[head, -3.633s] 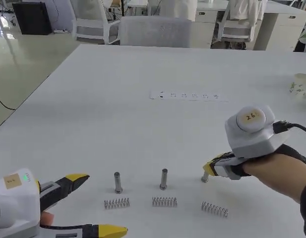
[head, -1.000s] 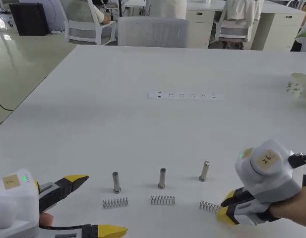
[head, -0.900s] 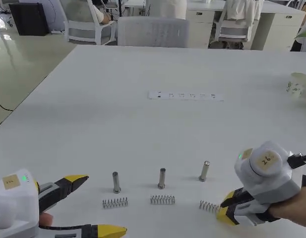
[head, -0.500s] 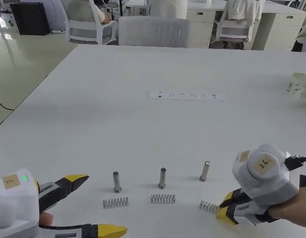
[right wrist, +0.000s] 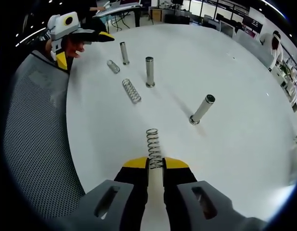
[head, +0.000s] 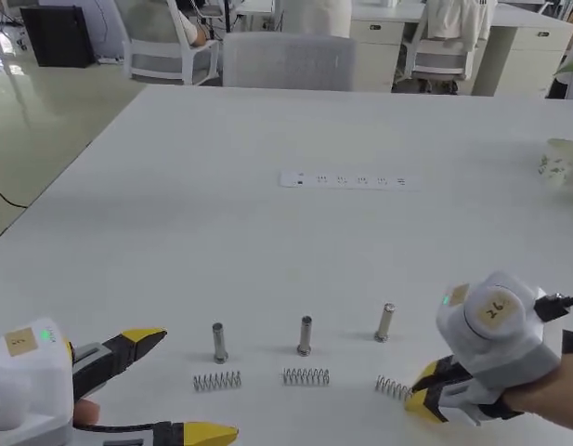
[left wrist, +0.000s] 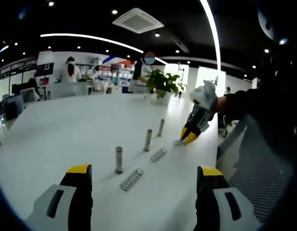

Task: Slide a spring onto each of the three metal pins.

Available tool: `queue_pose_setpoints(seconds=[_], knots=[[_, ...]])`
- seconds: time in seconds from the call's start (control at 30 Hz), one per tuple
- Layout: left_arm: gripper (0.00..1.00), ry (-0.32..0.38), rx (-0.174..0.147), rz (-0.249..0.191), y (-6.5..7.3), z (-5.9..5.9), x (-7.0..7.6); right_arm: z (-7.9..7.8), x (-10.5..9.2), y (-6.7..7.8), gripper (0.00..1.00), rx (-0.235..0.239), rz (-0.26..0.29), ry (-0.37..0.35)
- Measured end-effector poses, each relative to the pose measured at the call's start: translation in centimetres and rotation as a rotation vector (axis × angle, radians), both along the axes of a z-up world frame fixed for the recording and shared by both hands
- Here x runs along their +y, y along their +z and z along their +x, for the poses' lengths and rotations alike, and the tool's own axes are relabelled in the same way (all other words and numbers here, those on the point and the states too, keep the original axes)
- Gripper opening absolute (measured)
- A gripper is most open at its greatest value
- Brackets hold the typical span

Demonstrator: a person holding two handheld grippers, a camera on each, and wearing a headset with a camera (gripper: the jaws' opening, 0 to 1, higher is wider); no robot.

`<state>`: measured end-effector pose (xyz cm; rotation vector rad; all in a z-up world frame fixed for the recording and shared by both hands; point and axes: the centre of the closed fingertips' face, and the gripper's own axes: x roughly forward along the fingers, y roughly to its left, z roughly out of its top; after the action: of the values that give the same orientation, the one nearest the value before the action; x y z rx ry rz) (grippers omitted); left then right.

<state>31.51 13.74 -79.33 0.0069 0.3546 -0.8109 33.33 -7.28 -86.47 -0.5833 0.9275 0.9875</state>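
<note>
On the white table (head: 267,242) the middle pin (head: 306,335) is seen standing upright, and every other place is given from it as the head view shows it. The left pin (head: 219,342) is set upright to its left and the right pin (head: 385,322) to its right, the latter tilted a little, so that a row of three is formed. Just in front of the middle pin, on the person's side, the middle spring (head: 306,376) is laid flat; the left spring (head: 216,381) is laid to the front left of that pin and the right spring (head: 391,387) to its front right. None of the three pins is seen to carry a spring. The right gripper (head: 421,395) is held low at the table, to the front right of the middle pin, and in the right gripper view its jaws are seen drawn together on the near end of the right spring (right wrist: 152,144), whose far end is pointed toward the row of pins. The left gripper (head: 188,383) is held well to the front left of the middle pin, its yellow-tipped jaws spread wide apart with nothing between them. A white power strip (head: 349,180) is laid well beyond the middle pin, toward the far side of the table.
</note>
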Motion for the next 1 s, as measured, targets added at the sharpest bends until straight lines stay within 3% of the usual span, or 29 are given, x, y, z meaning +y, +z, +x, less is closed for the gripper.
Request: queue_pose_setpoints(seconds=[0.33, 1.0], knots=[[0.86, -0.001, 0.000, -0.004, 0.0, -0.2, 0.0, -0.1, 0.1, 0.5, 0.08, 0.008, 0.017, -0.017], [0.80, -0.038, -0.039, -0.009, 1.5, -0.5, -1.0, -0.4, 1.7, 3.0, 0.08, -0.011, 0.078, -0.005]])
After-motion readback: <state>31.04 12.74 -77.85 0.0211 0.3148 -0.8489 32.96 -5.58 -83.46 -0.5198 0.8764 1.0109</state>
